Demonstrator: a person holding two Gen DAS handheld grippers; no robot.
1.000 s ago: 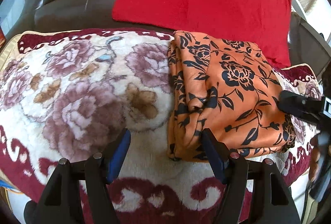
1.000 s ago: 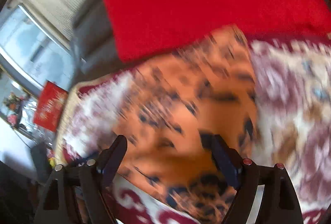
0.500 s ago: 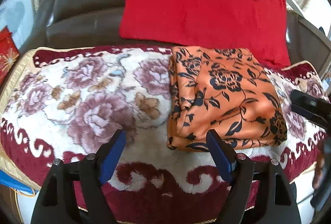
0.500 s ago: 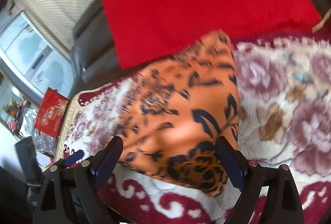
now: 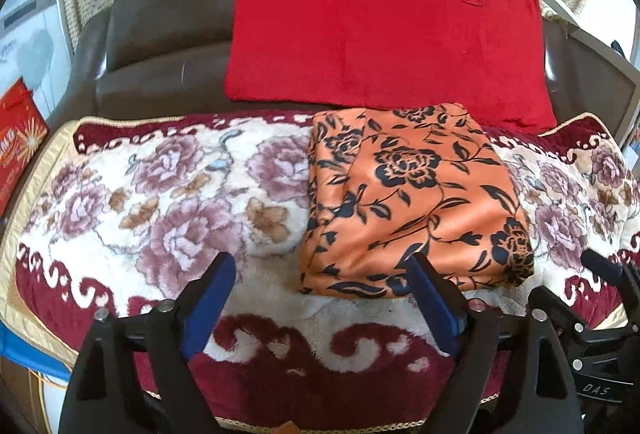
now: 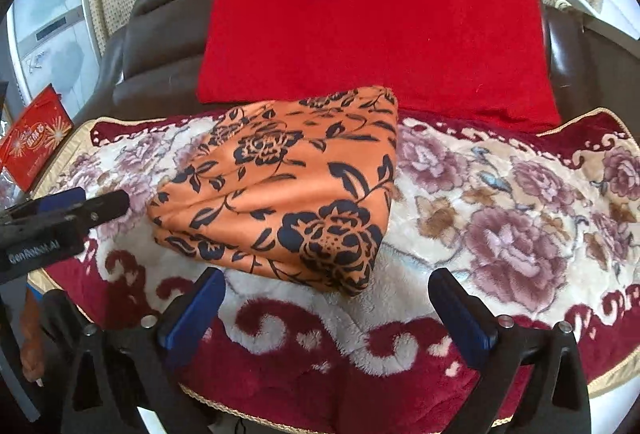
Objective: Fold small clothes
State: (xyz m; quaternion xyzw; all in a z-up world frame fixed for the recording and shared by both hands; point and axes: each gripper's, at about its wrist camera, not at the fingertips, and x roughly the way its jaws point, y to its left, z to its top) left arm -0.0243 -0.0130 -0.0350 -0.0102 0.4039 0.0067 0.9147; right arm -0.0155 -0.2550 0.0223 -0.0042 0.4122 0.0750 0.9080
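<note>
An orange garment with black flowers (image 5: 412, 197) lies folded into a thick rectangle on the floral seat cover (image 5: 160, 193); the right wrist view shows the garment (image 6: 288, 185) at centre. My left gripper (image 5: 320, 278) hovers near the garment's front left corner, jaws opening, nothing between them. My right gripper (image 6: 324, 288) hangs just in front of the garment's near edge, jaws opening, holding nothing. Each view catches the other tool at its edge: the right gripper (image 5: 604, 270) and the left gripper (image 6: 72, 209).
A red cushion (image 5: 380, 25) leans on the dark brown sofa back (image 5: 160, 33) right behind the garment. A red box (image 6: 32, 137) stands left of the sofa. The seat cover's fringed front edge (image 6: 320, 418) runs below the grippers. A beige curtain hangs behind.
Both grippers have drawn back and up from the folded garment while their jaws widened. The right wrist view has swung round to face the sofa squarely.
</note>
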